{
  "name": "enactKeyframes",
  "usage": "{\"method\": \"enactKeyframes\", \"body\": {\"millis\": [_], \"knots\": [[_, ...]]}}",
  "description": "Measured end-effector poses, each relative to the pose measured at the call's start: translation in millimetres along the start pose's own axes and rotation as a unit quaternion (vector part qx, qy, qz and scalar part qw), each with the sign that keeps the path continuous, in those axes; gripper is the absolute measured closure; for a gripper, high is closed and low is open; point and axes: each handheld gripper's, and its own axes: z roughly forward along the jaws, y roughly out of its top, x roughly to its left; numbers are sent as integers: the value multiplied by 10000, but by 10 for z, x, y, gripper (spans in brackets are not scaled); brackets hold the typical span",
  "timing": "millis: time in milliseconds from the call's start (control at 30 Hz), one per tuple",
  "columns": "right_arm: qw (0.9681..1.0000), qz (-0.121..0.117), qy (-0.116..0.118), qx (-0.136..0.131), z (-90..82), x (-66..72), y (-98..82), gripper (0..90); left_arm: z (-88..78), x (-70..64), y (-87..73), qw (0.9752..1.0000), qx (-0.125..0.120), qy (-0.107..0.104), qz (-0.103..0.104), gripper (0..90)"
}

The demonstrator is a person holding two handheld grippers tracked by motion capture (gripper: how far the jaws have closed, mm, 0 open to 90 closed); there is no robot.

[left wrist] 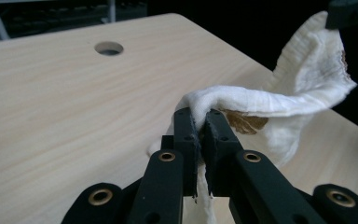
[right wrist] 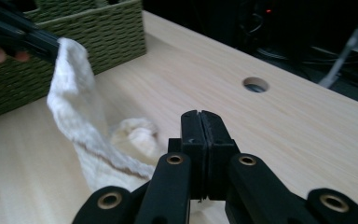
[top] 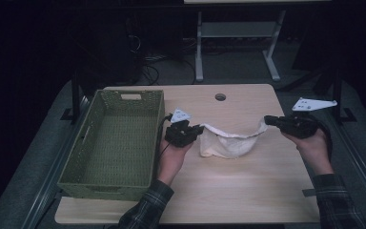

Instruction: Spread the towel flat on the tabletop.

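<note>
**Thin grips on a sagging cloth**

The left hand-held gripper [top: 196, 130] is clamped on one corner of the white cloth [top: 228, 140]; in the left gripper view its jaws pinch a narrow fold [left wrist: 200, 116] with fabric trailing below them. The right hand-held gripper [top: 269, 120] has its jaws pressed together, and in the high view the cloth's other end rises to its tip, though in the right gripper view no fabric is visible between the jaws, so that hold looks slight. The cloth hangs between the two hand-held grippers, its middle drooping onto the bench [top: 228, 191].

Likely risks: pulling the hand-held grippers further apart could tug the right corner free, dropping that end. The sagging middle may drag on the bench and bunch. The basket [top: 114, 138] sits just beyond the left hand-held gripper; a low carry could catch the cloth on its rim.
</note>
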Motion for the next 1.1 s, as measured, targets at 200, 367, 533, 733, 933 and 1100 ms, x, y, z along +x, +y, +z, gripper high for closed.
{"method": "enactKeyframes", "body": {"millis": [200,367,533,733,933,1100], "knots": [[9996,173,-212,103,61,-196,-23,886,112,107,84,9997,33,215,-103,842],[9987,342,-302,224,233,-353,-69,886,381,262,90,9981,215,535,-235,841],[9980,464,-314,310,399,-441,-131,886,566,334,56,9965,361,718,-228,839],[9969,539,-355,446,597,-481,-200,737,657,388,10,9941,621,862,-234,627],[9977,428,-202,475,502,-397,-217,700,543,244,4,9967,604,548,-3,556],[9974,362,-20,621,419,-271,-348,676,452,32,-96,9963,762,198,347,527]]}}
